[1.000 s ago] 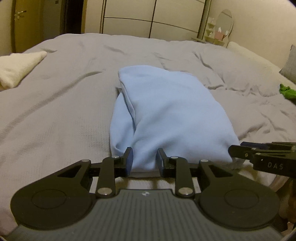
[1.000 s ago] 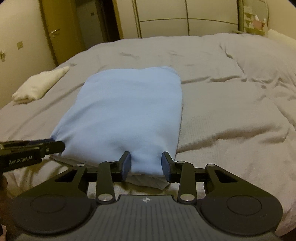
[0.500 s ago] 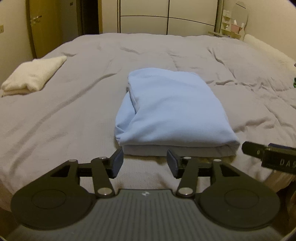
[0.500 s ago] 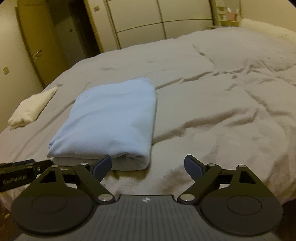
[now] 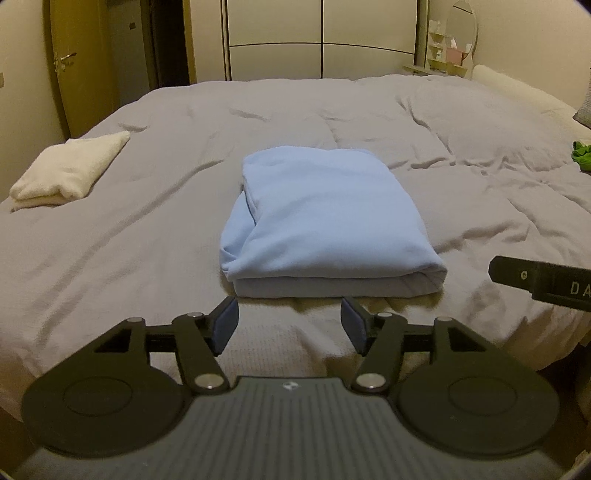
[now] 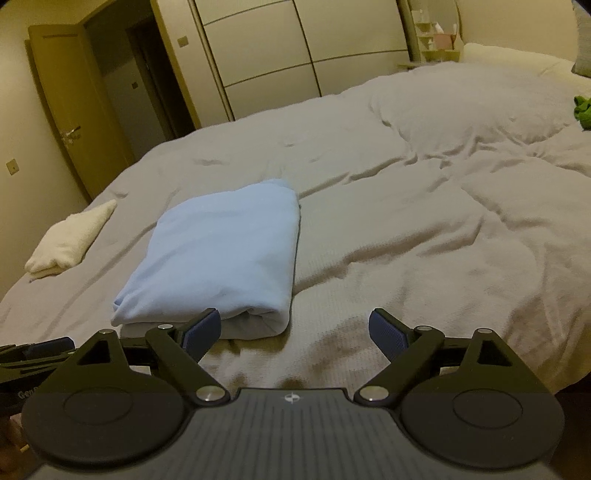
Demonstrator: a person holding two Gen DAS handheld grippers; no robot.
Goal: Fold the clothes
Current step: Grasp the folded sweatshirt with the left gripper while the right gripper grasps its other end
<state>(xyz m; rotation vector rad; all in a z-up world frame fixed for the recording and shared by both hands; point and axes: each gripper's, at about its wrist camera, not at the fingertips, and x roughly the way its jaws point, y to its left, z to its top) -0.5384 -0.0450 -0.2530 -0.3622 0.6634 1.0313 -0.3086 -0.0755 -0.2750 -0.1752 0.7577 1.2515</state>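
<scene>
A light blue garment (image 5: 328,221) lies folded into a thick rectangle on the grey bed cover (image 5: 147,236). My left gripper (image 5: 290,325) is open just short of the garment's near edge, with nothing between its fingers. In the right wrist view the same blue garment (image 6: 221,251) sits to the left of centre. My right gripper (image 6: 295,332) is wide open over the bed cover (image 6: 424,258), beside the garment's near right corner. The right gripper's tip (image 5: 535,278) shows at the right edge of the left wrist view.
A folded cream towel (image 5: 70,170) lies at the bed's left side. A green item (image 5: 581,153) rests at the far right. Wardrobe doors (image 5: 321,37), a wooden door (image 5: 74,62) and a mirror shelf (image 5: 454,33) stand beyond the bed.
Both grippers let go of the blue garment's near edge, opened, and drew back from it. The garment now lies flat and folded on the bed.
</scene>
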